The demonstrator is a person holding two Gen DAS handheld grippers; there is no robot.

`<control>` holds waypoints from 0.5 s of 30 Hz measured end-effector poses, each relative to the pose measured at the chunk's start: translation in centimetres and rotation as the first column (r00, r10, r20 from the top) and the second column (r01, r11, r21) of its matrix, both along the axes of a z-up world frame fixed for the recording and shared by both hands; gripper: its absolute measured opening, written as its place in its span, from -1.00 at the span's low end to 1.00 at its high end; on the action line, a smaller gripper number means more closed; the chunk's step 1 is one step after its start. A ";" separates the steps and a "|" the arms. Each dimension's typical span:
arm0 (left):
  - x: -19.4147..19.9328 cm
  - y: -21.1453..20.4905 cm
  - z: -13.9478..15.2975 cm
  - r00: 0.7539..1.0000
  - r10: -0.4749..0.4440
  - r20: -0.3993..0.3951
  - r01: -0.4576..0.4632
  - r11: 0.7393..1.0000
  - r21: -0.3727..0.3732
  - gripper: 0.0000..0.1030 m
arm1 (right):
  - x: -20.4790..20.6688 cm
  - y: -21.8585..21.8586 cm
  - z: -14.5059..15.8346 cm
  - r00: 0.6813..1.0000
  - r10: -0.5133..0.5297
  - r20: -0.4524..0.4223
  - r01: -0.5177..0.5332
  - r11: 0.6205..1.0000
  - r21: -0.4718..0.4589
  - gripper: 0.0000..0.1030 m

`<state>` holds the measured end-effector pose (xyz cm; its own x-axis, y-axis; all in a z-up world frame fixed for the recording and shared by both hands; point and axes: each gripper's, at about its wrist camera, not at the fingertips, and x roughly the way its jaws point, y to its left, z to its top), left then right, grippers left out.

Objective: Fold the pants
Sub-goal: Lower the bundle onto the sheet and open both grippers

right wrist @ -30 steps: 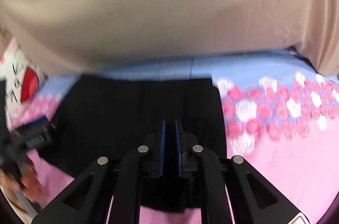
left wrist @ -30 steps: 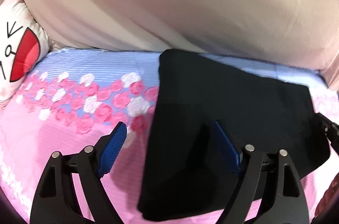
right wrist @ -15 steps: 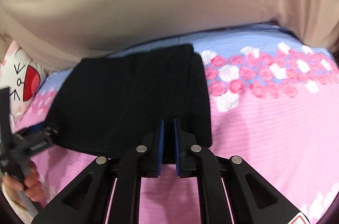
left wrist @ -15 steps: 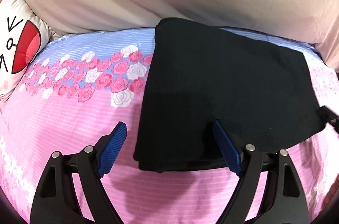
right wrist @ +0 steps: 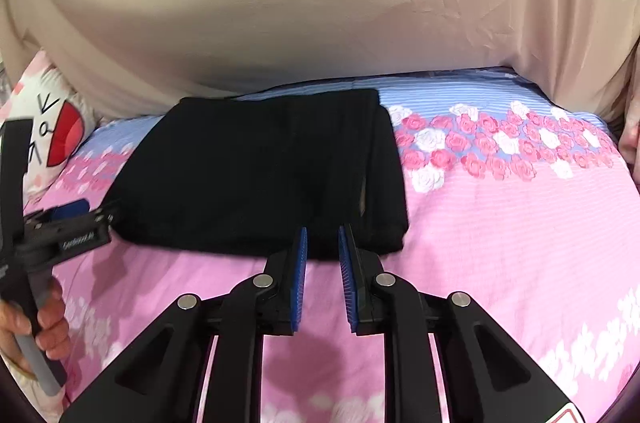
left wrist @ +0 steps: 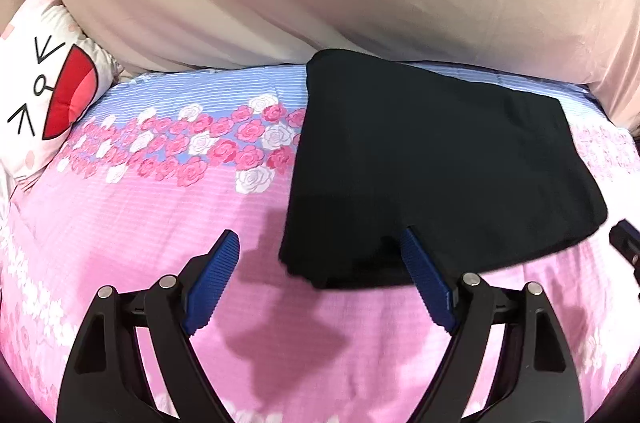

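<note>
Lying folded into a compact rectangle on the bed (left wrist: 120,223), the black pants (left wrist: 432,163) look finished: left tool (left wrist: 320,283) gapes empty, right tool (right wrist: 323,275) is opening on nothing, so only clearing away seems needed.

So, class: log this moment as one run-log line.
pants: folded on bed | left hand-held gripper: open, empty | right hand-held gripper: opening, empty

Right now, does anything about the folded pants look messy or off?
Nothing stands out. The black pants lie folded in a flat, tidy rectangle on the floral bedsheet, and neither tongs touch them.
</note>
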<state>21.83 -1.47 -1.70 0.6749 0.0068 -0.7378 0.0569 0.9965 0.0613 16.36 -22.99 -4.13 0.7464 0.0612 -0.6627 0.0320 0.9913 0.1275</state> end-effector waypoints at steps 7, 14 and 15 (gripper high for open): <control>-5.3 0.6 1.4 0.999 0.017 0.048 -0.020 0.999 0.050 0.57 | -5.8 2.0 0.0 1.000 -0.012 0.028 0.012 1.000 -0.022 -0.67; -12.2 1.1 2.1 0.997 0.012 0.072 -0.013 1.000 0.014 0.69 | -12.0 3.3 -0.7 0.998 -0.045 0.049 0.046 0.999 -0.026 -0.25; -13.0 1.1 2.1 0.997 0.012 0.078 -0.013 1.000 0.016 0.74 | -12.6 3.4 -0.8 0.997 -0.051 0.051 0.052 0.998 -0.029 -0.21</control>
<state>8.85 -0.36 0.39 0.7300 0.0272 -0.6829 0.0392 0.9959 0.0816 3.75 -19.60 -4.98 0.7803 0.0024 -0.6254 0.0773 0.9920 0.1003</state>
